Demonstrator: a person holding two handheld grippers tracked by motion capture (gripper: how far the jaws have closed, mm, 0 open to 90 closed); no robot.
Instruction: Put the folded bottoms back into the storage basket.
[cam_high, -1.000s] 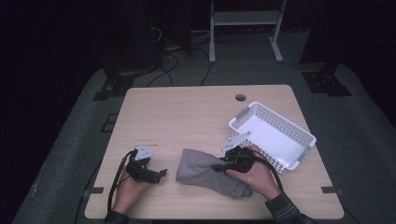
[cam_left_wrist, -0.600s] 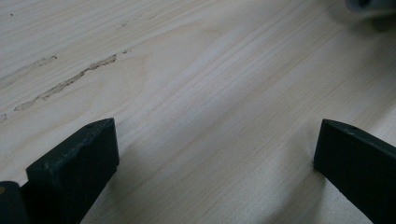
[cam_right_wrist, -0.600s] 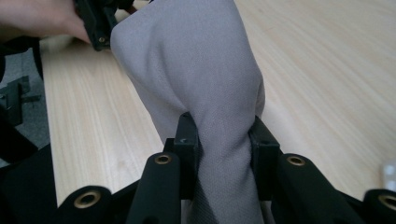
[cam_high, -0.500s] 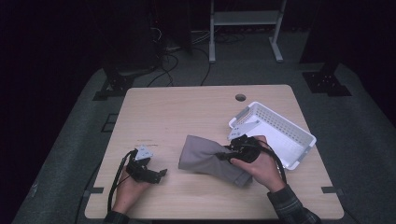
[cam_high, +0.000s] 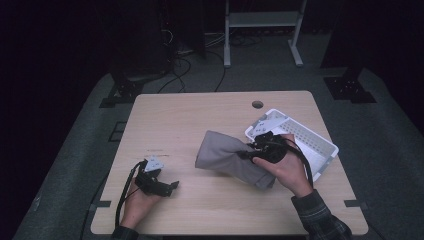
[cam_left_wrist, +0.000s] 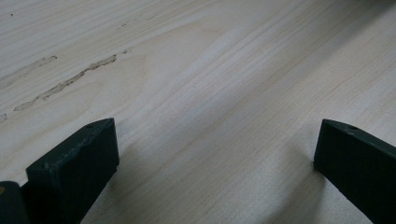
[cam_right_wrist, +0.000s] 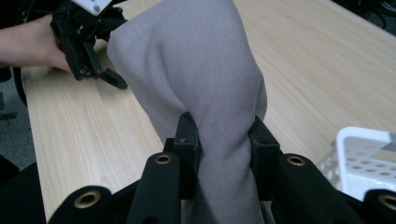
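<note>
Two black jaws of my right gripper (cam_right_wrist: 222, 135) are pinched on a bunched fold of the grey cloth (cam_right_wrist: 196, 70); in the right gripper view the fabric bulges out above the pads and narrows to a waist where they squeeze it. From the high view, my right gripper (cam_high: 257, 149) sits at the cloth's right end, and the cloth (cam_high: 227, 155) stretches from it leftward and toward me, its far-left part rounded and its near end trailing below my right hand (cam_high: 282, 167). Whether the cloth's lower edge touches the wooden table (cam_high: 200, 115) I cannot tell.

Just beyond my right hand, at the table's right edge, lies the white perforated basket (cam_high: 320, 142), set at a slant; its corner (cam_right_wrist: 369, 154) also shows at the lower right of the right gripper view.

Well apart from the cloth, near the front left of the table, my left gripper (cam_high: 162, 186) rests low over the wood in my left hand (cam_high: 137, 205). Its jaws stand wide in the left gripper view, with bare wood grain (cam_left_wrist: 210, 107) between them and nothing held. A pale scuffed streak (cam_left_wrist: 65, 84) marks the surface ahead of the left jaw.
</note>
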